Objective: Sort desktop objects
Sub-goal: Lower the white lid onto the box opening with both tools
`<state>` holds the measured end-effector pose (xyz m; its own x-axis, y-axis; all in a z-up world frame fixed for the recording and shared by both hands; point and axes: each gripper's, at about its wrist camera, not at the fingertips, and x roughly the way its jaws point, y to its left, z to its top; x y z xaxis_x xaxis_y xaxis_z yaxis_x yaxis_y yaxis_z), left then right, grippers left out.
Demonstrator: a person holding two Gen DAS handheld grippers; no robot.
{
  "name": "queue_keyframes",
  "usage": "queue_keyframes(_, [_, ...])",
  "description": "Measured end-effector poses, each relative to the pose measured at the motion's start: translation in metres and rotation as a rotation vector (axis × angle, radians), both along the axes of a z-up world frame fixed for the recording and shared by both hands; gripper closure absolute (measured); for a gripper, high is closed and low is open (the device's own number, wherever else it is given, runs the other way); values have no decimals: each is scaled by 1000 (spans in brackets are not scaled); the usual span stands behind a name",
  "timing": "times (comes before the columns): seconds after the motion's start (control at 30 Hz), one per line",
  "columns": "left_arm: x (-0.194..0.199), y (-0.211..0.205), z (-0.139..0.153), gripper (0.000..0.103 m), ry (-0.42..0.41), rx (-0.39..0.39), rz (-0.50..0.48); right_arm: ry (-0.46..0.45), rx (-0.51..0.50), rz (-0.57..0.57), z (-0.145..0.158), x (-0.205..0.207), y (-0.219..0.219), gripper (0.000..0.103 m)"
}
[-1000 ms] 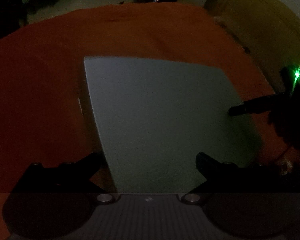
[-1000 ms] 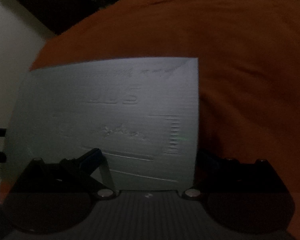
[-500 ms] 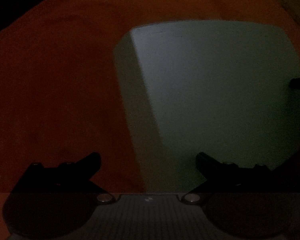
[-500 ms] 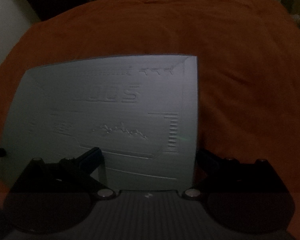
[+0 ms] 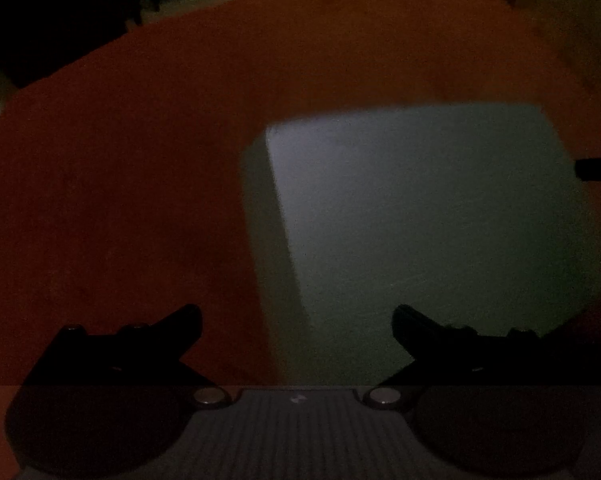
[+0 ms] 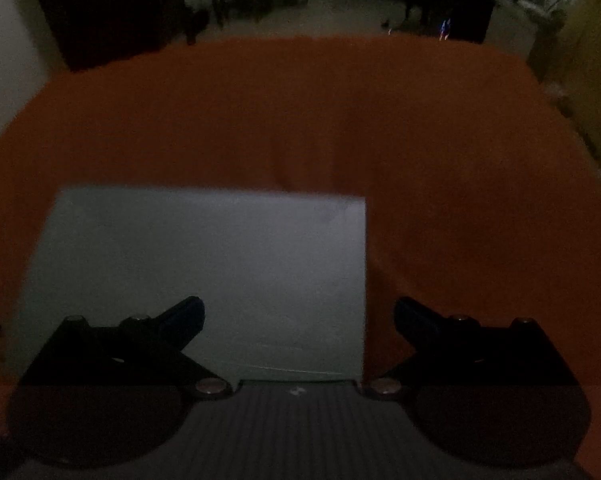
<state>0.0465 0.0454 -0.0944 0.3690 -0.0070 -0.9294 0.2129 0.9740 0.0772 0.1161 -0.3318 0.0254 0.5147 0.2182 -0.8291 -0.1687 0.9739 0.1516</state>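
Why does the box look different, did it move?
Cannot tell. In the right view the box sits lower against the orange cloth, but both cameras moved too.

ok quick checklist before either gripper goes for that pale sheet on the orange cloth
1. Left hand-held gripper open: ok, fingers spread wide.
2. Right hand-held gripper open: ok.
3. Sheet in view of both cameras: ok.
4. Sheet lying flat on the cloth: cannot tell, too dark.
5. Sheet's edge between the right fingers: ok, its right edge falls in the gap.
6. Lighting good enough to judge contact: not ok.
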Motion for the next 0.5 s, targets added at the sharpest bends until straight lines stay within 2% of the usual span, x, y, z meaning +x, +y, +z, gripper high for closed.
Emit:
queue_keyframes(0.13, [-42, -4, 56, 0, -112, -32, 79, -62, 22, -12, 43, -21, 5, 0])
queue_keyframes(0.27, [-85, 1, 98, 0, -129, -69, 159, -103, 78, 0, 83, -61, 20, 0])
queue_keyframes(0.33, [-98, 1, 102, 0, -117, -92, 203, -123, 81, -16, 98, -79, 30, 0])
queue_keyframes(0.4, [-112, -13, 100, 0, -90, -124, 228, -144, 74, -94, 109, -97, 39, 0])
queue_keyframes(0.5, [-110, -21, 79, 0, -82, -253, 230, -129, 87, -188, 112, -120, 47, 0])
